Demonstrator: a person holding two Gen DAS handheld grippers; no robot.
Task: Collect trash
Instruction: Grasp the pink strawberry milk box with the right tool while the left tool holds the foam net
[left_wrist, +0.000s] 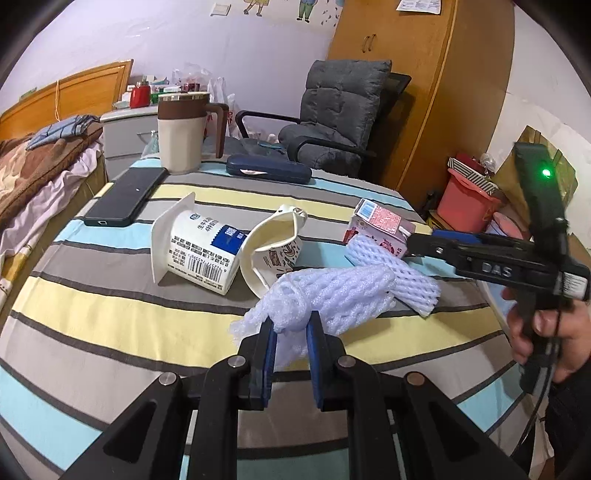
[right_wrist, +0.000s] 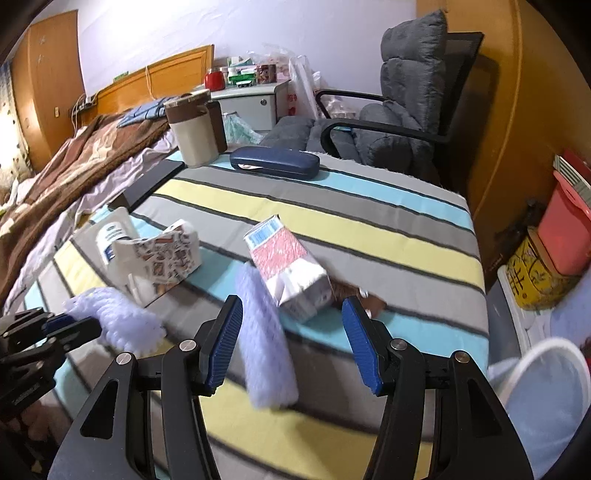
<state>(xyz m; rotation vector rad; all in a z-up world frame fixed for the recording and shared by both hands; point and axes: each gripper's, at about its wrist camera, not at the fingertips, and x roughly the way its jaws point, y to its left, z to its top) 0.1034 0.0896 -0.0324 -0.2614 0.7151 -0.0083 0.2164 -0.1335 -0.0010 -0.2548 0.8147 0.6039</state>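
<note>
Looking along the left gripper (left_wrist: 291, 328), its blue pads are clenched on the bunched end of a white foam net sleeve (left_wrist: 332, 295), which stretches away from the jaws over the striped tablecloth (left_wrist: 110, 325). A second foam sleeve (left_wrist: 399, 269) lies just behind it, touching it. Past both sleeves, toward the middle of the surface, a yogurt cup (left_wrist: 199, 247) lies on its side against a crushed paper cup (left_wrist: 273, 247). A small pink milk carton (left_wrist: 380, 229) lies nearer the right edge, with the right gripper (left_wrist: 421, 245) reaching in just beside it, a hand (left_wrist: 543, 325) on its handle. Along the far edge sit a phone (left_wrist: 125, 197), a lidded mug (left_wrist: 184, 133) and a dark glasses case (left_wrist: 267, 169).

From the right wrist view, the right gripper (right_wrist: 291, 328) stands released, jaws wide apart. The second foam sleeve (right_wrist: 264, 339) lies lengthwise between them, nearer the left pad, touched by neither. The milk carton (right_wrist: 288, 269) lies just beyond the fingertips, tilted, its near end roughly between them. At the left edge of the picture the left gripper (right_wrist: 55, 326) grasps the first sleeve (right_wrist: 118, 317). The paper cup (right_wrist: 162, 258) and yogurt cup (right_wrist: 110, 236) lie behind it, near the surface's left edge. A white bin rim (right_wrist: 535, 365) shows off the near right corner.
</note>
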